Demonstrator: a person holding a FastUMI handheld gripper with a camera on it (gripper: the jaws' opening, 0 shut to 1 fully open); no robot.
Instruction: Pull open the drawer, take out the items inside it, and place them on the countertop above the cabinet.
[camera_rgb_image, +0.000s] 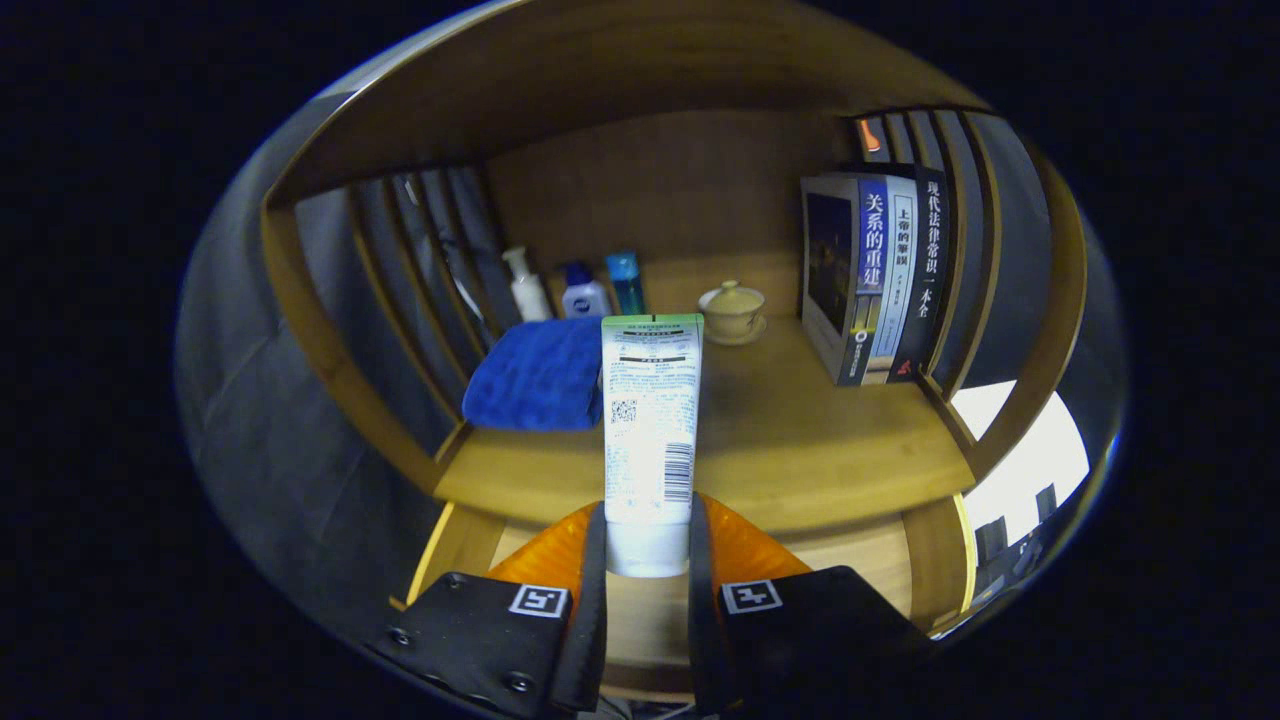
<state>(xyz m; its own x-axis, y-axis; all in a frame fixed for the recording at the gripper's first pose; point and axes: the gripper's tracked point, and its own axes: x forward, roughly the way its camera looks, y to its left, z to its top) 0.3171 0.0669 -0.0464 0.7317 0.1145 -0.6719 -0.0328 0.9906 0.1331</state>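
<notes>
Holding a white tube (650, 420) upright between its two fingers, the gripper (647, 545) points level at the wooden cabinet, raised to about desk height. The jaws are narrowed to the width of the tube, both fingers pressing on its lower end, cap end down. The tube's crimped end with a green band stands up ahead of the jaws; its printed back with a barcode faces the camera.

Just beyond the jaws lies the front edge of the desk (800, 450), the wooden top of the cabinet under an arched wooden frame with slatted sides. The tube seems to hang over this front edge; contact with the desk cannot be told. Below the jaws, the open drawer (860, 560) shows its pale inside, what lies in it mostly hidden by the fingers.

Beyond the jaws and to the left, a folded blue cloth (535, 375) rests on the desk, just beside the tube in view. Behind the cloth stand three small bottles (580, 290) in a row near the back panel. Straight beyond the tube's top, a little right, a pale lidded cup on a saucer (733, 312). Farther right, upright books (875, 285) lean against the right slats.
</notes>
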